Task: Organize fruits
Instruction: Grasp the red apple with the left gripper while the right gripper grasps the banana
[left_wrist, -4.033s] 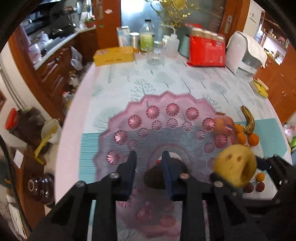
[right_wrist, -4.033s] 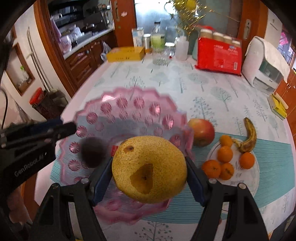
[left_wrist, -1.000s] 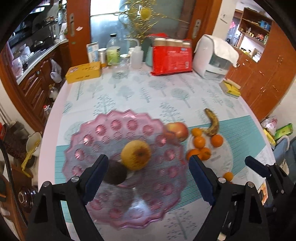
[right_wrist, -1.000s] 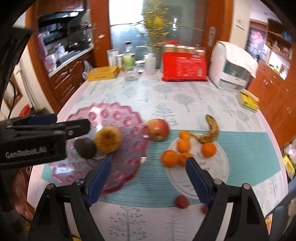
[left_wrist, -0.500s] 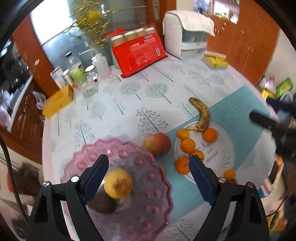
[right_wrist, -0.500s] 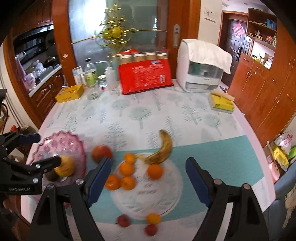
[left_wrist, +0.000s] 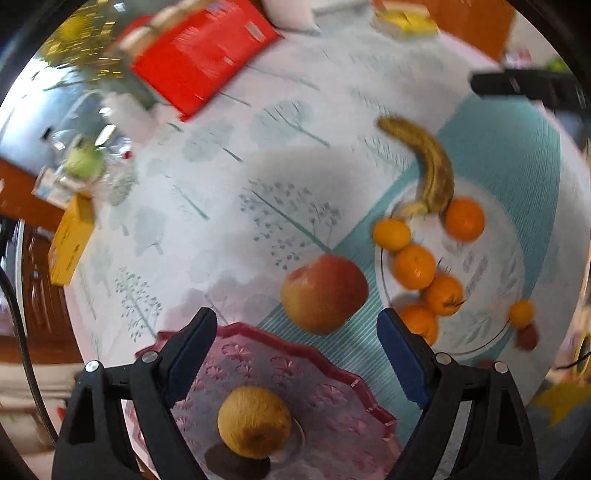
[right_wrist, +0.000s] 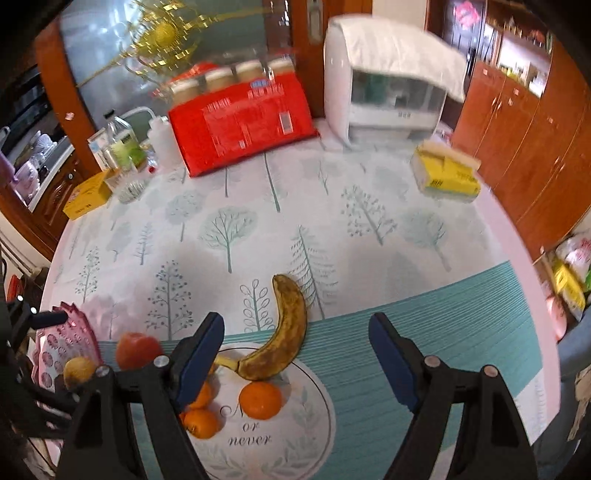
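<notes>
My left gripper (left_wrist: 297, 350) is open and empty above the near rim of the pink scalloped bowl (left_wrist: 314, 373), which holds a yellow pear (left_wrist: 254, 421) and a dark fruit (left_wrist: 236, 466). A red apple (left_wrist: 324, 293) lies on the cloth just beyond the bowl, between the open jaws. My right gripper (right_wrist: 295, 354) is open and empty over the white plate (right_wrist: 295, 443). A brown-spotted banana (right_wrist: 282, 332) rests on the plate's far rim. Several oranges (right_wrist: 260, 400) lie on the plate. The apple (right_wrist: 136, 349) and bowl (right_wrist: 66, 343) sit at the left.
A red package (right_wrist: 240, 122), a white appliance (right_wrist: 391, 81), bottles (right_wrist: 122, 144), a yellow box (right_wrist: 86, 195) and a yellow sponge pack (right_wrist: 445, 173) line the table's far side. Small fruits (left_wrist: 521, 314) lie by the plate's edge. Wooden cabinets (right_wrist: 517, 129) stand at the right.
The left gripper has swung toward the apple and dropped closer to the bowl's rim. The right gripper has moved right and lower over the plate, toward the banana. Both stay open.
</notes>
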